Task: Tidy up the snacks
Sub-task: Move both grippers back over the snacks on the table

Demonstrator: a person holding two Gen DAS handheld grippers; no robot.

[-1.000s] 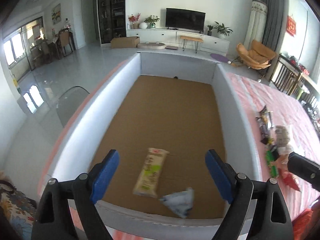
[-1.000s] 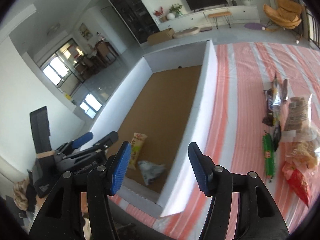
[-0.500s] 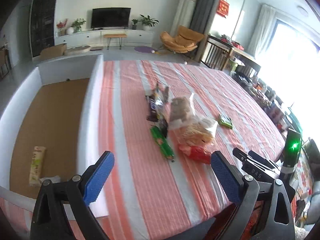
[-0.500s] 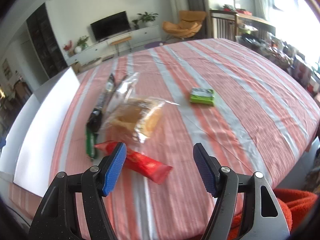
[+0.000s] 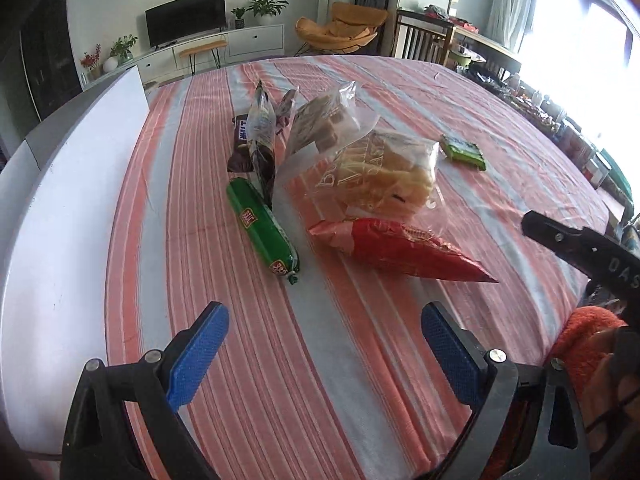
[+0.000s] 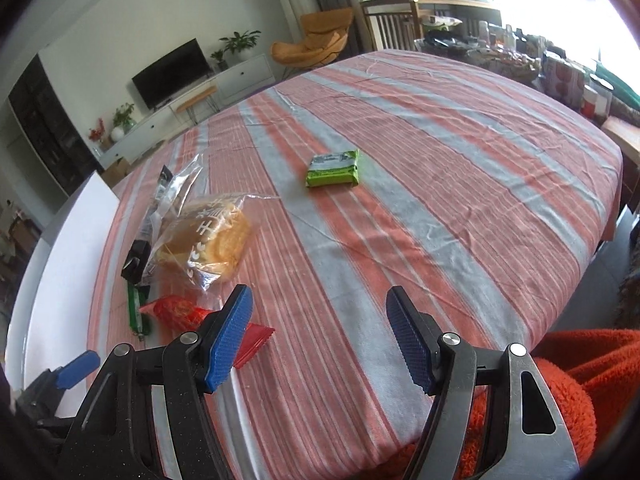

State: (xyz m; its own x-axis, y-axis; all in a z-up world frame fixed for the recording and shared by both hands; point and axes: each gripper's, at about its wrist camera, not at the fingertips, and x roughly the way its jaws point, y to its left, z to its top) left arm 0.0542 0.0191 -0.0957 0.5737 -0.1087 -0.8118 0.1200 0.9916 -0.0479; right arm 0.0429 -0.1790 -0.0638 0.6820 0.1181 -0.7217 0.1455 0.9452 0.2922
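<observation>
Snacks [image 5: 376, 172] cluster beside box wall [image 5: 76, 184]; both grippers released over bare cloth [image 6: 420, 208]

Readable text is sparse. "DAS" in pale letters on the black body of the right tongs [image 5: 576, 240], cut off at the frame edge. White Chinese characters on the clear bread bag [image 6: 204, 236]. Green tube snack [image 5: 262, 226] has small label patches, illegible. Rest too blurred.
</observation>
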